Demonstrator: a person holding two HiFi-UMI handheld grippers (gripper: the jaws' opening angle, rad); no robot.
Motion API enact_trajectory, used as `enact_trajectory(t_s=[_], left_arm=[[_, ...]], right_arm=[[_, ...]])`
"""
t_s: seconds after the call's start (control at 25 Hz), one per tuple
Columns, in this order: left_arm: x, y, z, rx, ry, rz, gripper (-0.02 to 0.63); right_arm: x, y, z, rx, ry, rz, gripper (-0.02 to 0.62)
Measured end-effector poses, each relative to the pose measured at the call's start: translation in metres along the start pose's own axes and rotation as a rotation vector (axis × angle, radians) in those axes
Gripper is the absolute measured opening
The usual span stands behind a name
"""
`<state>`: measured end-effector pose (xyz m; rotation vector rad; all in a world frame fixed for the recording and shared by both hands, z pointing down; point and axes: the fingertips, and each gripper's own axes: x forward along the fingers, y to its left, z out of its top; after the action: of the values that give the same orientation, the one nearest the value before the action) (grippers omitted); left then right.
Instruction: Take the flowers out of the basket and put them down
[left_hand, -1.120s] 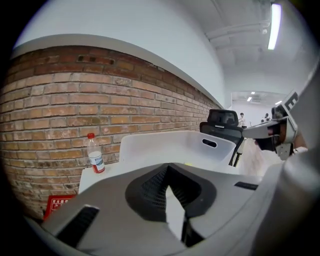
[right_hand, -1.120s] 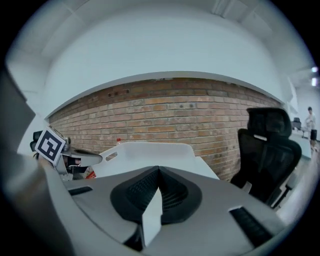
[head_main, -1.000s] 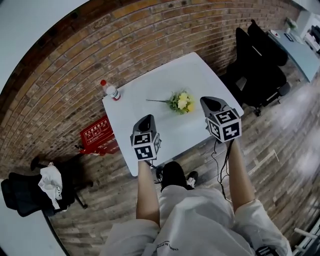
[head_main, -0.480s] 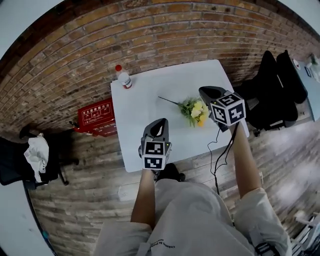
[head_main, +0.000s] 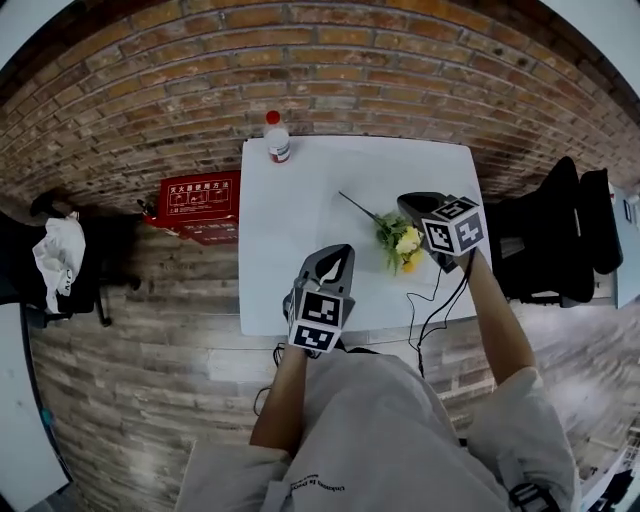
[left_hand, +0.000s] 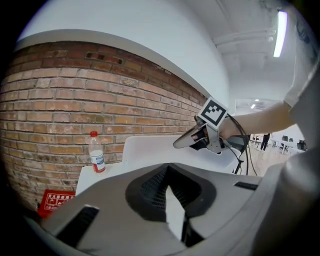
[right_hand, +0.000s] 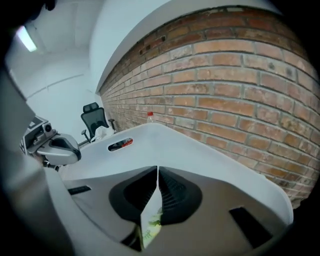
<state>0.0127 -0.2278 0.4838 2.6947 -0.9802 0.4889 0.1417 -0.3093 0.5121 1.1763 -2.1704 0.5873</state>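
A small bunch of yellow and white flowers (head_main: 401, 241) lies on the white table (head_main: 300, 220), its thin stem (head_main: 356, 205) pointing to the far left. No basket is in view. My right gripper (head_main: 406, 202) hovers over the flower heads. Its jaws have just been opening and stand a narrow slit apart (right_hand: 156, 172), with nothing pressed between the pads. Green leaves (right_hand: 152, 226) show below through the gap. My left gripper (head_main: 340, 253) is held over the table's near edge, left of the flowers, shut and empty (left_hand: 168, 187). It looks at the right gripper (left_hand: 184, 142).
A clear bottle with a red cap (head_main: 277, 137) stands at the table's far left corner, by the brick wall. A red box (head_main: 200, 200) sits on the floor to the left. Black office chairs (head_main: 570, 235) stand to the right. A cable (head_main: 425, 310) hangs from the right gripper.
My right gripper has moved in from the flowers' right and lowered over the flower heads. The left gripper has stayed near the front edge. The flowers have lain still on the table.
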Motion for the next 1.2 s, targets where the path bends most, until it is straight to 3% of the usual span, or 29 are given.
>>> enact_trajectory(t_s=[0.2,0.32,0.4,0.56,0.68,0.88,1.0,1.2], left_arm=[[-0.004,0.000,0.001,-0.016,0.008,0.012,0.025],[-0.006,0.002,0.002,0.001,0.021,0.032,0.025],[-0.007,0.004,0.001,0.002,0.021,0.063,0.025],[-0.007,0.006,-0.003,-0.048,0.012,0.111,0.025],[-0.007,0.006,-0.002,-0.045,0.003,0.103,0.025],[-0.006,0.005,-0.009,-0.042,0.002,0.094,0.025],[-0.004,0.006,-0.010,-0.050,-0.020,0.091,0.025],[-0.005,0.005,-0.008,-0.058,-0.043,0.065,0.025]], right_arm=[[0.028,-0.001,-0.016,-0.049,0.187,0.072,0.037],[0.042,0.000,-0.026,0.098,0.281,0.151,0.067],[0.048,0.000,-0.030,0.132,0.322,0.178,0.077],[0.064,-0.004,-0.045,0.052,0.422,0.186,0.079],[0.080,0.004,-0.060,0.024,0.490,0.226,0.144],[0.110,0.008,-0.084,-0.039,0.586,0.228,0.149],[0.123,0.008,-0.092,-0.070,0.638,0.241,0.249],[0.137,-0.005,-0.101,-0.136,0.672,0.163,0.253]])
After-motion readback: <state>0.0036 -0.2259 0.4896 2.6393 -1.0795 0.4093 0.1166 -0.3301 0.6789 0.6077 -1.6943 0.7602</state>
